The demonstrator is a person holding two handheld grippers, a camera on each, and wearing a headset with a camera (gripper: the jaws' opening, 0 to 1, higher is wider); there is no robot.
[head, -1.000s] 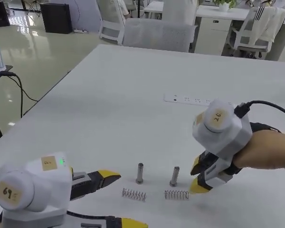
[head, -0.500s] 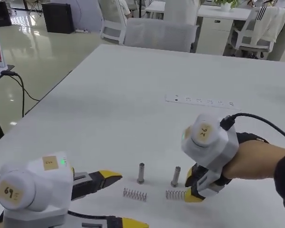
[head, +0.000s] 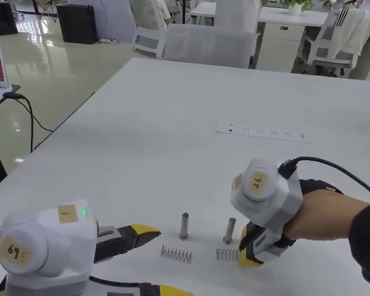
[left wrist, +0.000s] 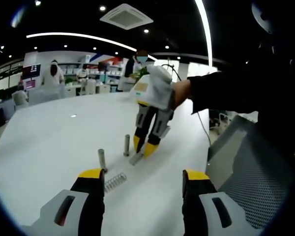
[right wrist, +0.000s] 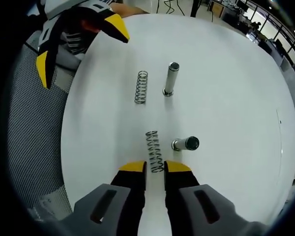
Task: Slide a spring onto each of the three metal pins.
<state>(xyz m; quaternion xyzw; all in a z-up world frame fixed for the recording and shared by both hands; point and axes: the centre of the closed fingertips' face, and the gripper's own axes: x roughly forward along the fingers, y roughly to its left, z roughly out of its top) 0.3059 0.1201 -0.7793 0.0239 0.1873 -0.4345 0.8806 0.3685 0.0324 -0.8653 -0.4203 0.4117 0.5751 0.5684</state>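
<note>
We are at the picking-up step. Our right gripper (right wrist: 155, 167) is down on the white table (head: 172, 123). Its two jaws sit close together around the near end of one spring (right wrist: 154, 146). We cannot tell if they squeeze it. This spring lies flat, just beside a pin (right wrist: 186, 144) that stands up bare. The other spring (right wrist: 141, 87) lies near the other pin (right wrist: 170, 78), which is bare too. Our left gripper (left wrist: 142, 174) is wide open and holds nothing. Next, we think, we must pinch the spring tight, lift it, turn it upright and line its hole up over the pin's top.
</note>
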